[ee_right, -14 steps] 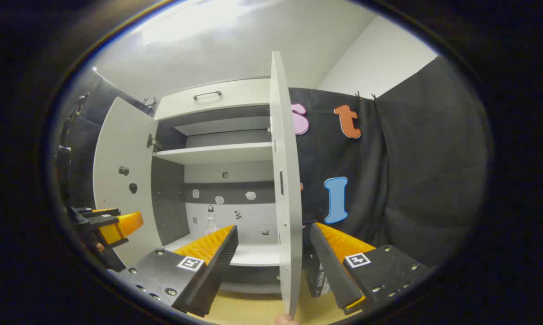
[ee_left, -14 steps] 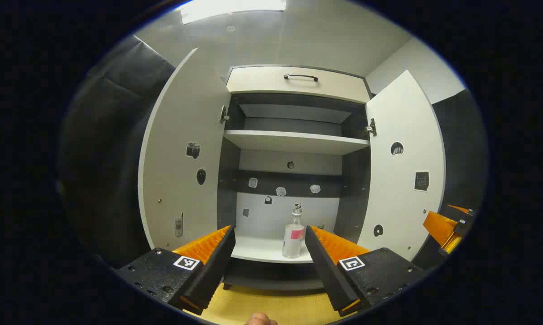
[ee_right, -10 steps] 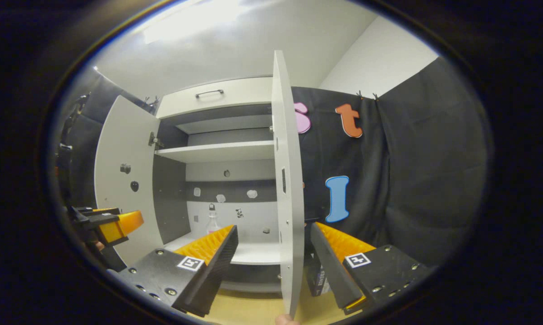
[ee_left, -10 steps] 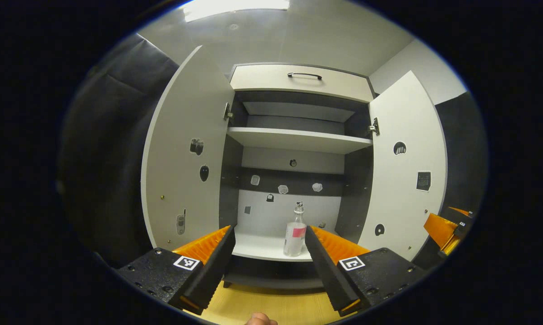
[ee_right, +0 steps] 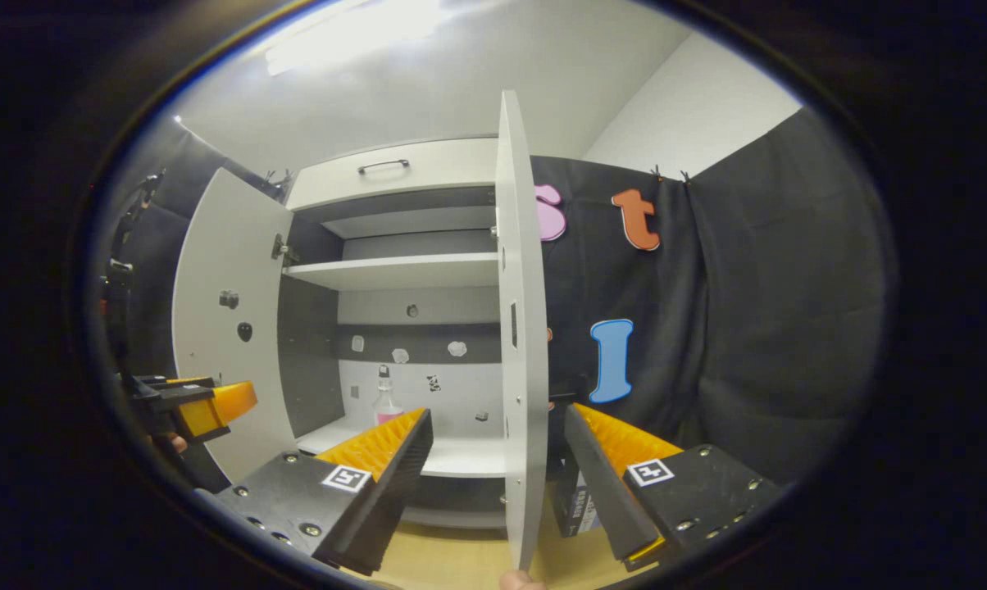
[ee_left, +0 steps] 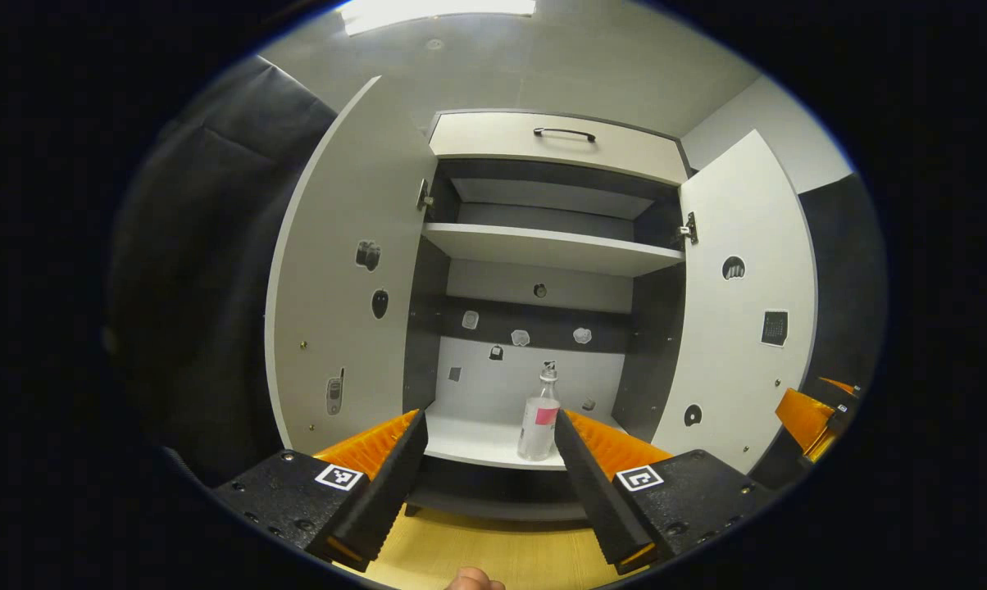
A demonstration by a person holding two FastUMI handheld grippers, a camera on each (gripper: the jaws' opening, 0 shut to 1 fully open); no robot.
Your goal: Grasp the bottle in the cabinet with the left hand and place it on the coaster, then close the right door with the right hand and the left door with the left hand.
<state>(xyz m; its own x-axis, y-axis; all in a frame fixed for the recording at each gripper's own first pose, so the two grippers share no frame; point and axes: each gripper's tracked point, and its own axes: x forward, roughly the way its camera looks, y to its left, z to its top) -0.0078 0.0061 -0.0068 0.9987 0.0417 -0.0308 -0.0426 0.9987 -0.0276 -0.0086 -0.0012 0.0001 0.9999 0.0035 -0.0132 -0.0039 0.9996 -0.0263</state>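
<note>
Cabinet (ee_left: pixel 543 250) stands with both doors open; the bottle (ee_left: pixel 538 416) stands upright on the cabinet's bottom shelf (ee_left: pixel 477 438), right of centre, near the shelf's front edge; left gripper (ee_left: pixel 487 426) is in front of the cabinet, fingers apart, short of the bottle and touching nothing; right gripper (ee_right: pixel 498 426) has its fingers apart on either side of the cabinet's right door (ee_right: pixel 516 328) edge, not pressing it; left door (ee_left: pixel 342 270) swung wide.

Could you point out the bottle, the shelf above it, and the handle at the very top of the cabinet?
bottle (ee_left: pixel 538 424): left gripper view, on its clear body.
shelf (ee_left: pixel 543 247): left gripper view, on its front edge.
handle (ee_left: pixel 564 132): left gripper view, on the dark bar.
</note>
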